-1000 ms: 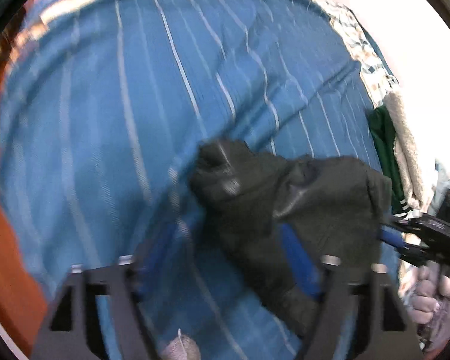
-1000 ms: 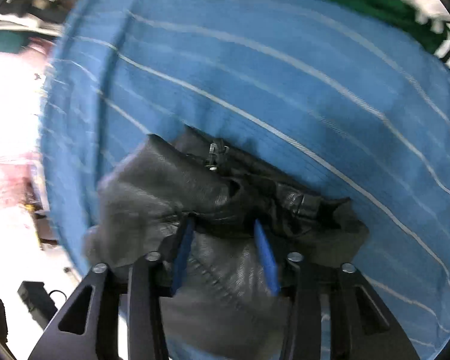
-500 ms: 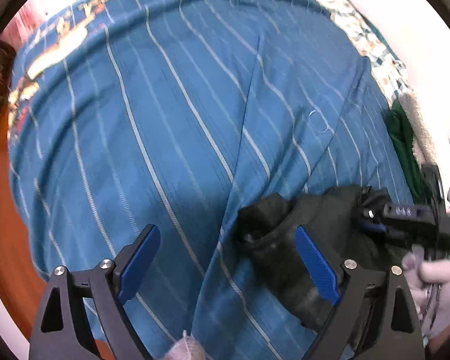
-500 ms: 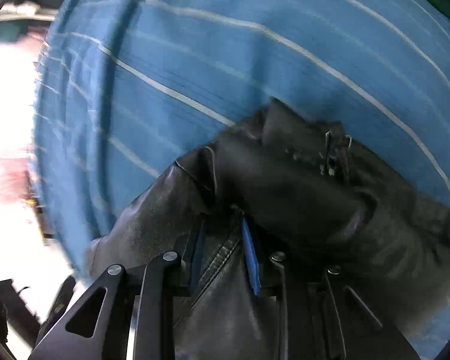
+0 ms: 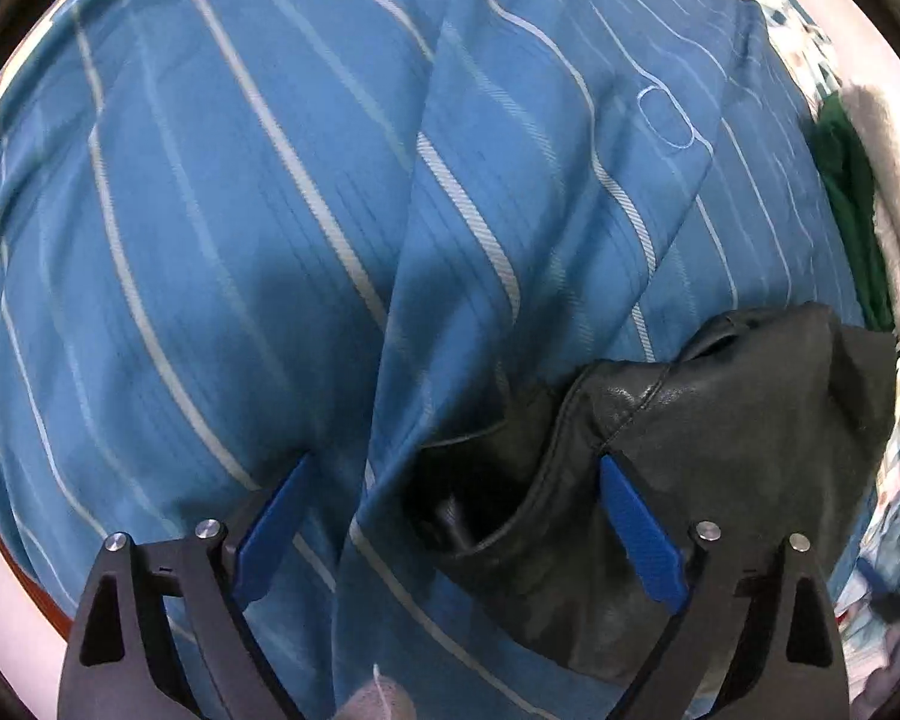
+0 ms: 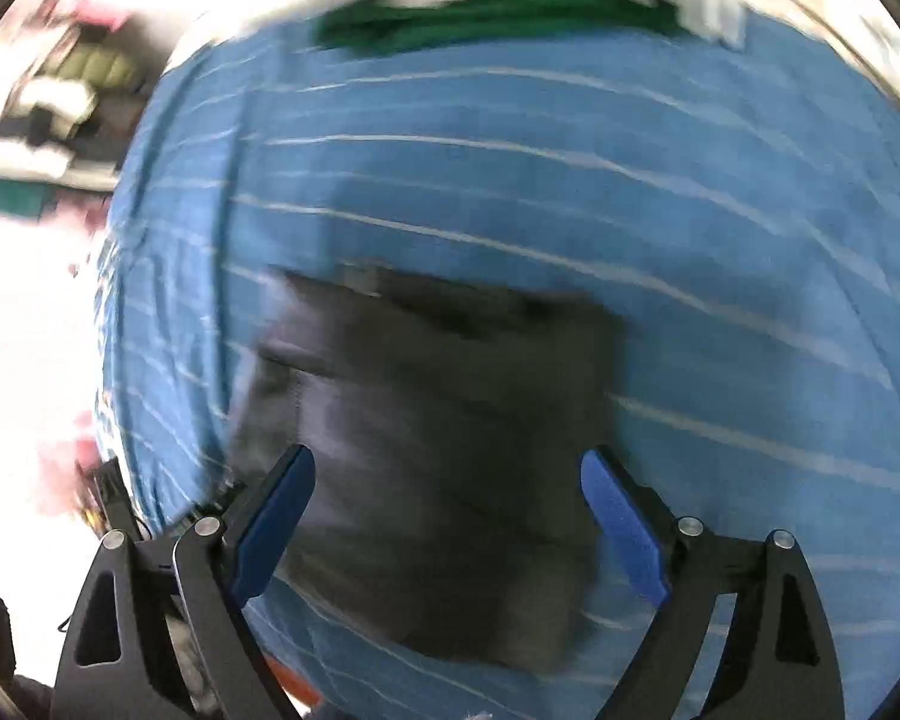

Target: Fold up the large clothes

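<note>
A black leather jacket (image 5: 720,468), bunched into a rough bundle, lies on a blue bedsheet with white stripes (image 5: 240,210). In the left wrist view it sits at about four o'clock. The left gripper (image 5: 450,522) points down, its blue-padded fingers (image 5: 639,534) spread wide and opening; the right-hand pad overlaps the jacket's edge without pinching it. In the blurred right wrist view the jacket (image 6: 438,432) fills the centre, and the right gripper (image 6: 447,516) is opening, fingers wide either side of it, gripping nothing. A green garment (image 6: 492,15) lies at twelve o'clock past the sheet (image 6: 720,210).
</note>
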